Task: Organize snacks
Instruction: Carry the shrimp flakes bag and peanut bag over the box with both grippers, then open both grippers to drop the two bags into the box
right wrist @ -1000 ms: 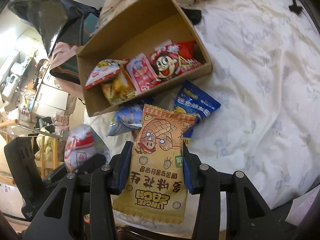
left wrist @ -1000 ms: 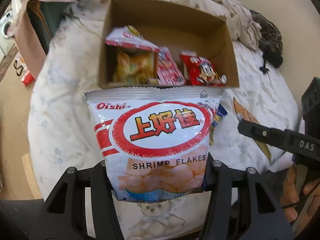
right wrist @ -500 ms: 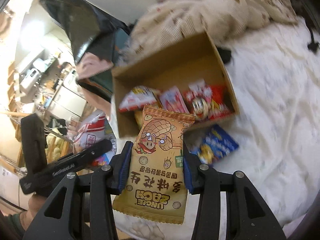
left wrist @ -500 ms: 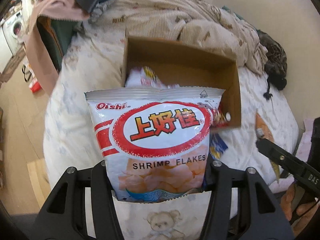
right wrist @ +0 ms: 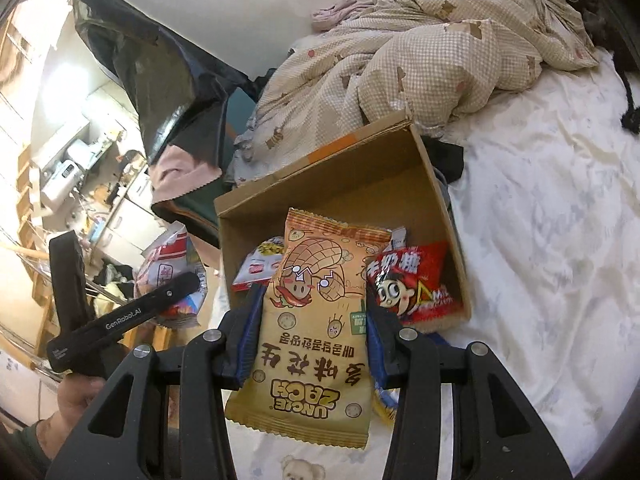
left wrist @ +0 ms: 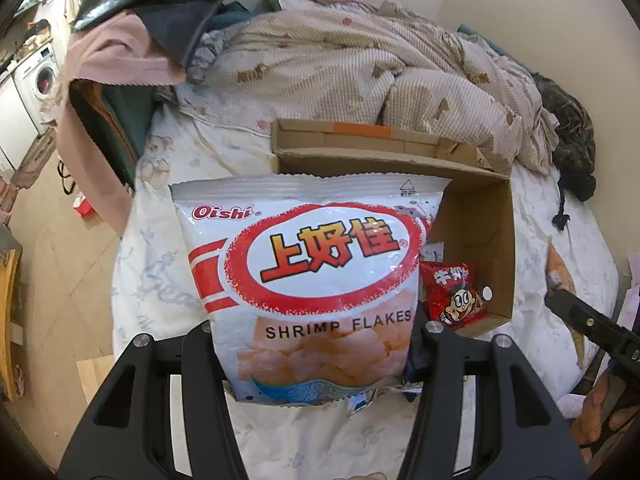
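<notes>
Now both tongs have drawn back and up from the box, which looks smaller than a second ago: the left tongs still pinch the shrimp flakes bag, and the right tongs still pinch the peanut bag, both held above the bed. Beyond them the red snack lies in the box's right corner, and the quilt, formerly at the frame's edge, now fills the far view.
</notes>
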A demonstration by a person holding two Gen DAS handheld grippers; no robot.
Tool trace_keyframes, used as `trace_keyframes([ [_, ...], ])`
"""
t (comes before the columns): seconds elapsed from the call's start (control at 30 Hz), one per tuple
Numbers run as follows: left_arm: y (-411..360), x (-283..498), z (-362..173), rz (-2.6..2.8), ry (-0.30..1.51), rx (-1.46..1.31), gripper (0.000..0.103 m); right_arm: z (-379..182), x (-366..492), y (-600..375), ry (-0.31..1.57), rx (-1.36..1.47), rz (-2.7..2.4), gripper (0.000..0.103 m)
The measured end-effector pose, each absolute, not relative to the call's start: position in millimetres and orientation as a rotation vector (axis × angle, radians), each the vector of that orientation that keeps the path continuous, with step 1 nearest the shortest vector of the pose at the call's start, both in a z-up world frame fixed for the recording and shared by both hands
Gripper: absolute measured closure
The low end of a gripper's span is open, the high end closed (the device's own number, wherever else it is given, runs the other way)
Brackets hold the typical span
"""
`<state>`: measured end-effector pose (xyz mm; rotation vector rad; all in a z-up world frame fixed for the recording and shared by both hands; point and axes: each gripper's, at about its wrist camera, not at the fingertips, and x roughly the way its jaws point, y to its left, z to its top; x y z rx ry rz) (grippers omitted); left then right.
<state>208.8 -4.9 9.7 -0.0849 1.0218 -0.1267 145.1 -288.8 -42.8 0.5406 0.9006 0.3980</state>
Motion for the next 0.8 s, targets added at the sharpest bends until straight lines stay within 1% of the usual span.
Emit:
trace_keyframes([
  [0.37, -57.6, 244.3, -7.7, -0.189, 1.052, 0.009, 0.052, -61.9, 202.2, -282.0, 0.942, 0.453, 0.342, 0.057],
  [0.5, -70.8, 262.9, -22.7, -0.178, 1.106, 0.037, 0.052, -68.7, 219.6, -280.6, 0.952, 0.393, 0.298, 0.056],
  [0.8, -87.3, 286.3, -46.0, -0.125, 1.173, 0.048, 0.051, -75.2, 248.8, -277.8, 0.989, 0.388, 0.289, 0.054],
])
